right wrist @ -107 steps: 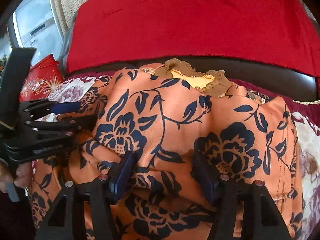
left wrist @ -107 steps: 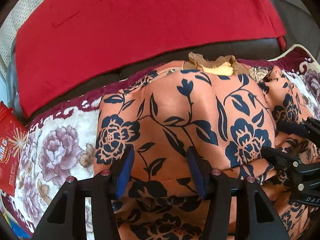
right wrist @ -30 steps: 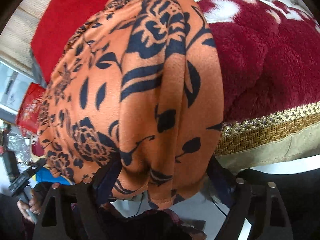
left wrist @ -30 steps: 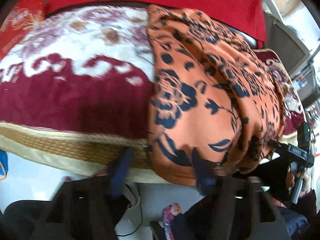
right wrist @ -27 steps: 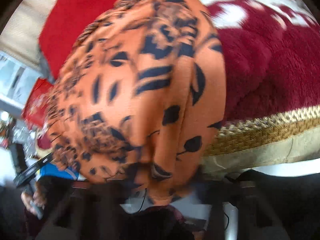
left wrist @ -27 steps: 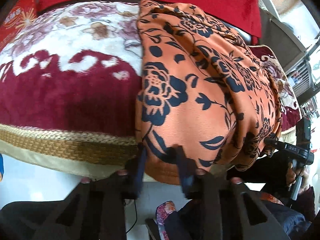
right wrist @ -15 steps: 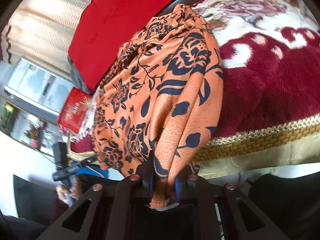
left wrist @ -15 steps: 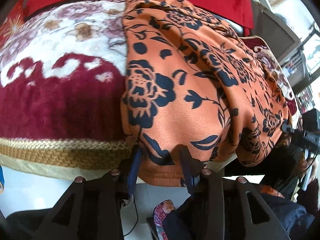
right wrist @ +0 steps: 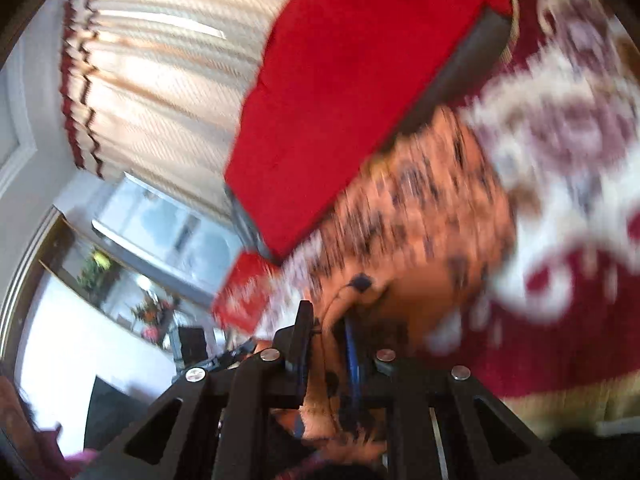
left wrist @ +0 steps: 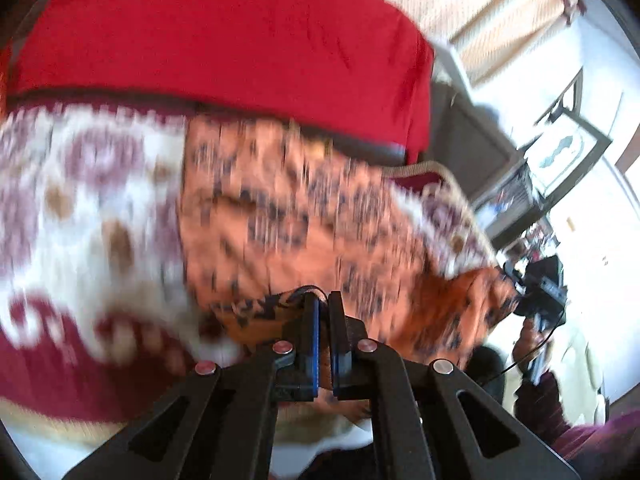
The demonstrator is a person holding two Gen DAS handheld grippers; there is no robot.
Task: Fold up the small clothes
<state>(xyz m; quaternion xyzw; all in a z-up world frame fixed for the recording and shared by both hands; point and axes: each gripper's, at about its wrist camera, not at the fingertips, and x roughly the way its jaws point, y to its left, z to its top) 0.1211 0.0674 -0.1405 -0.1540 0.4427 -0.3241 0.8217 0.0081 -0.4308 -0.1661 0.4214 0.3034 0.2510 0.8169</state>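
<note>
An orange garment with a dark blue flower print (left wrist: 288, 216) lies blurred on the flowered blanket (left wrist: 80, 200) of the sofa. My left gripper (left wrist: 324, 304) is shut on its near hem, at the left corner. My right gripper (right wrist: 326, 328) is shut on the hem's other corner; the garment (right wrist: 420, 216) stretches away from it toward the backrest. The right gripper also shows at the far right of the left wrist view (left wrist: 536, 288). Both views are motion-blurred.
A red cover (left wrist: 224, 40) drapes the sofa backrest behind the garment. A red box (right wrist: 244, 292) sits at the sofa's left end. The blanket's woven gold border (right wrist: 560, 404) marks the seat's front edge. Curtains (right wrist: 152, 60) and a window stand beyond.
Both grippers have closed on the garment's near hem and lifted it up and forward over the seat. The views have swung upward and blurred.
</note>
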